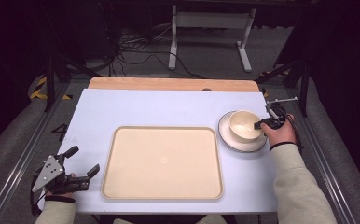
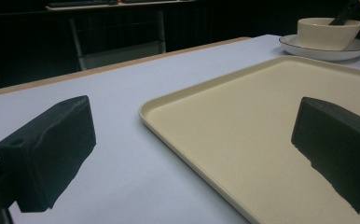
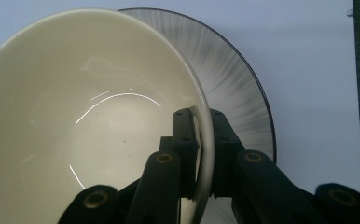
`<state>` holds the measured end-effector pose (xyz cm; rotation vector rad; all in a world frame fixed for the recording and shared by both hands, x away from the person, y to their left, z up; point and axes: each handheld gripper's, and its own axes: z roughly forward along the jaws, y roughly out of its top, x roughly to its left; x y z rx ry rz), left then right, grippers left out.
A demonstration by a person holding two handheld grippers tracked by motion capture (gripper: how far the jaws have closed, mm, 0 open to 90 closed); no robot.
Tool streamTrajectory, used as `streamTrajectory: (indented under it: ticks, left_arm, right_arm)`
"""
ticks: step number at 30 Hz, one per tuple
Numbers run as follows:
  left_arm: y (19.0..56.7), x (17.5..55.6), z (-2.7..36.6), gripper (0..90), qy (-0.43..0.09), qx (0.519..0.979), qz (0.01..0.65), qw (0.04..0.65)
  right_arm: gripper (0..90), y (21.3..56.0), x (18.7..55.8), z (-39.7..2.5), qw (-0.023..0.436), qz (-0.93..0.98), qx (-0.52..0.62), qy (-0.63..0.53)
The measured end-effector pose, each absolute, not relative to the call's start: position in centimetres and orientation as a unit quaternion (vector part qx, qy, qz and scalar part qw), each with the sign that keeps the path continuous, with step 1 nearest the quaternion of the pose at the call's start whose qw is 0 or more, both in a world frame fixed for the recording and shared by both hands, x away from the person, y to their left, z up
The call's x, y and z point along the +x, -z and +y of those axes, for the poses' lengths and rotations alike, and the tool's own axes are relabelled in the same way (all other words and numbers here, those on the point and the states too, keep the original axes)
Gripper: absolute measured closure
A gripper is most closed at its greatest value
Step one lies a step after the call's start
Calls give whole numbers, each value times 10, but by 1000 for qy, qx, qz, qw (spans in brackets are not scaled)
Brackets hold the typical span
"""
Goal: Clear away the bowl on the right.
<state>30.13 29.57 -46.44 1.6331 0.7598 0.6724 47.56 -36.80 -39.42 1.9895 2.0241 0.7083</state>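
Table (image 1: 169,105) lit evenly from above, far surroundings nearly black. Soft focus overall, slightly grainy. Thin curved glare streaks inside bowl (image 3: 99,126). Near black fingers (image 2: 47,154) blurred, casting faint shadows. Plate (image 3: 234,79) rim streaked.

A dim room surrounds the pale worktop (image 1: 136,107). Behind it, a white desk frame (image 1: 211,28) stands on grey floor (image 1: 206,58). Black cables (image 1: 131,53) lie there.
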Motion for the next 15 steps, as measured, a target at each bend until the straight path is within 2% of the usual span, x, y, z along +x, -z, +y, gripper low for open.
streamTrajectory:
  ticks: [15]
  left_arm:
    - [464,301,296,2,-287,696,325,572]
  right_arm:
    - [830,382,469,-357,115,666,696,-241]
